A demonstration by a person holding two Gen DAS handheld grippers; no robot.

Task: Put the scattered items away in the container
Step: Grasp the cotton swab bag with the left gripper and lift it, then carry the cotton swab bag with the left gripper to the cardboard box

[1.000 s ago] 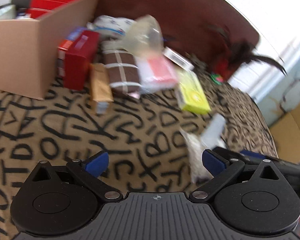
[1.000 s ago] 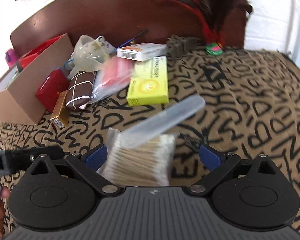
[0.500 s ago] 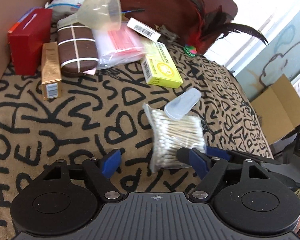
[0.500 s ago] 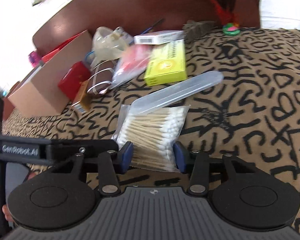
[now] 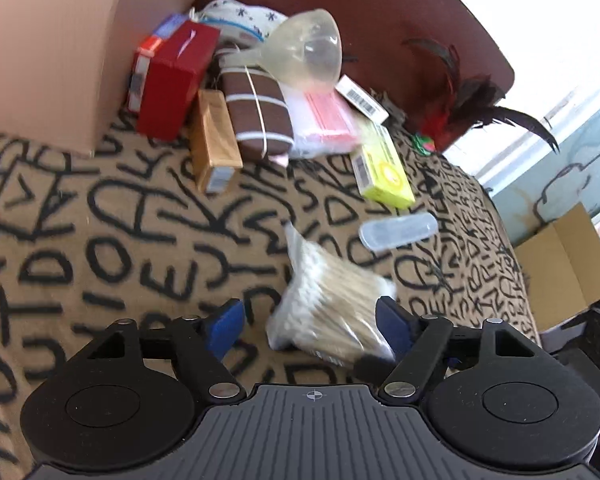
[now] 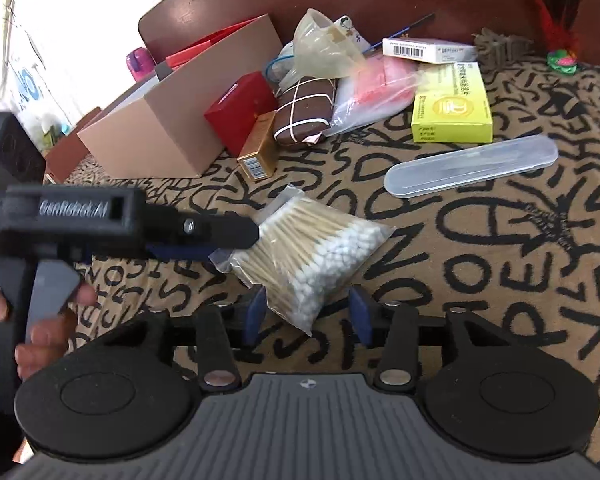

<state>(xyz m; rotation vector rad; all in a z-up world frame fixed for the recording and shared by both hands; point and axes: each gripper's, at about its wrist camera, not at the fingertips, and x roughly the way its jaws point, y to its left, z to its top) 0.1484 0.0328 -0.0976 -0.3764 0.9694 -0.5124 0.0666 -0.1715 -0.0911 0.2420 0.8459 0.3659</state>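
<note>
A clear bag of cotton swabs (image 6: pixel 312 252) lies on the letter-print cloth, apart from the clear plastic case (image 6: pixel 472 168). My right gripper (image 6: pixel 308 316) has the bag's near corner between its blue pads; its jaws are opening, with a gap at the right pad. From the left, my left gripper (image 6: pixel 240 236) reaches the bag's far edge. In the left wrist view the bag (image 5: pixel 332 304) sits between the pads of the left gripper (image 5: pixel 309 325), with a gap at the left pad. The cardboard box (image 5: pixel 60 52) stands at the back left.
Beside the box (image 6: pixel 160 136) lie a red box (image 6: pixel 240 108), a gold carton (image 6: pixel 260 152), a brown pouch (image 6: pixel 304 108), a funnel (image 6: pixel 324 48), a pink packet (image 6: pixel 380 84), a white barcode box (image 6: pixel 428 50) and a yellow box (image 6: pixel 452 108). A feather toy (image 5: pixel 472 96) lies at the back. A hand (image 6: pixel 40 320) holds the left gripper.
Both grippers narrowed from wide open around the swab bag. The bag has come out from under the clear case, toward the grippers. The right jaws now stand slightly wider than half a second ago.
</note>
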